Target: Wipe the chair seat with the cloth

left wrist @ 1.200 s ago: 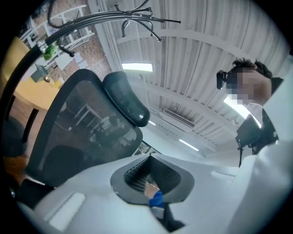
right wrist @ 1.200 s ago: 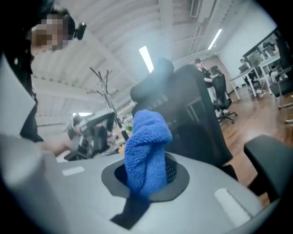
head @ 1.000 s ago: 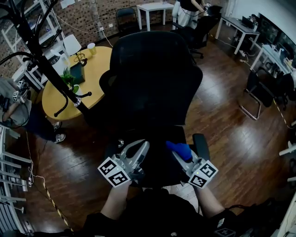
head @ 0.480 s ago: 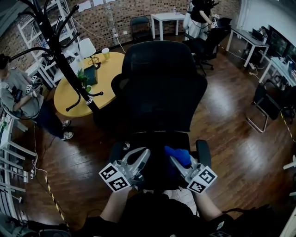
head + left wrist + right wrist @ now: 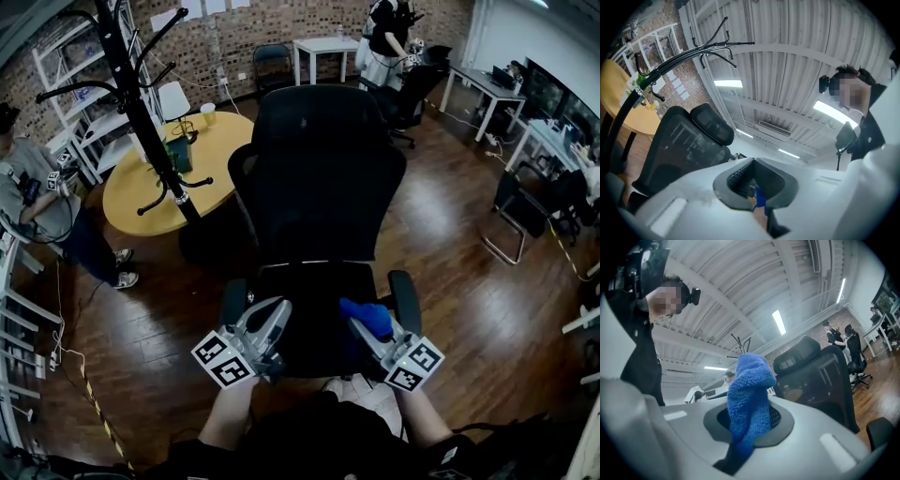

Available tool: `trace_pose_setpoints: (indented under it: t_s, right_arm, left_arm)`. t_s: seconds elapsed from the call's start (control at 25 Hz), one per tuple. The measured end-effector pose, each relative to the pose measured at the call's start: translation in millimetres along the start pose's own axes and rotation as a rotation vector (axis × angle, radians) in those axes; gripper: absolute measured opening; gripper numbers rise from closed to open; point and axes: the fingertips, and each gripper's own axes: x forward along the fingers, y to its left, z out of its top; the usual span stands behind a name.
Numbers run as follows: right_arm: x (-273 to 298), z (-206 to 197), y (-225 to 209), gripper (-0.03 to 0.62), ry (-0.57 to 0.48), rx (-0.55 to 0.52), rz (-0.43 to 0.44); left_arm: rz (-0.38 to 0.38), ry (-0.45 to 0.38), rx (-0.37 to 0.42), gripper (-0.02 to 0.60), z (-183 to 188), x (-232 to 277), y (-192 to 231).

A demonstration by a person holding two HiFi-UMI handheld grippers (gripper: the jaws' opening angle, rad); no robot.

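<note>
The right gripper [image 5: 360, 324] is clamped on the cloth [image 5: 749, 399]. The blue terry fabric fills the hollow between its jaws and stands up past their tips in a rounded bunch (the jaw tips themselves are covered by it). In the head view the cloth sits at the front end of this gripper, over the right front part of the chair seat [image 5: 309, 300], just inside the right armrest [image 5: 404, 298]. Whether the fabric touches the seat cannot be told from above.

The left gripper [image 5: 279, 306] has its jaws together, their white halves meeting in a seam at the tip, with no cloth or other task thing between them. It hovers beside the right gripper, over the left front edge of the seat, near the left armrest [image 5: 233, 300].

Both grippers are held side by side in front of the person, marker cubes toward the body and jaws pointing at the chair. Each gripper's own view tilts upward, taking in the ribbed ceiling. The black backrest [image 5: 319, 173] rises straight ahead of both tools. Beyond the left gripper, further off to its left, stand a coat stand [image 5: 141, 103] and a round yellow table [image 5: 145, 187].
</note>
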Motion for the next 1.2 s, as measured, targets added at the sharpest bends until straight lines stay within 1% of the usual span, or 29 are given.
trace_pose_setpoints:
  t_s: [0.12, 0.24, 0.32, 0.48, 0.6, 0.72, 0.88, 1.04, 1.2]
  right_arm:
    - [-17, -8, 25, 0.037, -0.009, -0.008, -0.056]
    - [-24, -14, 64, 0.037, -0.041, -0.029, -0.081]
    - [-25, -24, 89, 0.037, -0.048, -0.033, -0.091]
    - [-32, -40, 133, 0.037, -0.033, -0.052, -0.088]
    - [-44, -41, 152, 0.037, -0.036, -0.054, -0.073]
    - [-51, -35, 164, 0.037, -0.044, -0.077, -0.041]
    - [-65, -22, 172, 0.035, -0.044, -0.115, -0.035]
    - [-86, -14, 174, 0.035, -0.058, -0.110, -0.027]
    - [-97, -18, 174, 0.035, -0.045, -0.101, -0.021]
  left_arm:
    - [-0.049, -0.002, 0.012, -0.008, 3, -19, -26]
    - [-0.065, 0.015, 0.010, -0.008, -1, -59, -47]
    - [-0.052, 0.037, -0.009, -0.008, -8, -91, -50]
    - [0.001, 0.098, -0.039, -0.008, -25, -146, -57]
    - [0.023, 0.094, -0.045, -0.008, -32, -167, -72]
    - [0.027, 0.074, -0.035, -0.008, -35, -166, -85]
    - [-0.007, 0.074, -0.028, -0.008, -47, -147, -108]
    - [-0.042, 0.081, -0.005, -0.008, -56, -124, -133]
    - [-0.050, 0.089, 0.006, -0.009, -63, -113, -148]
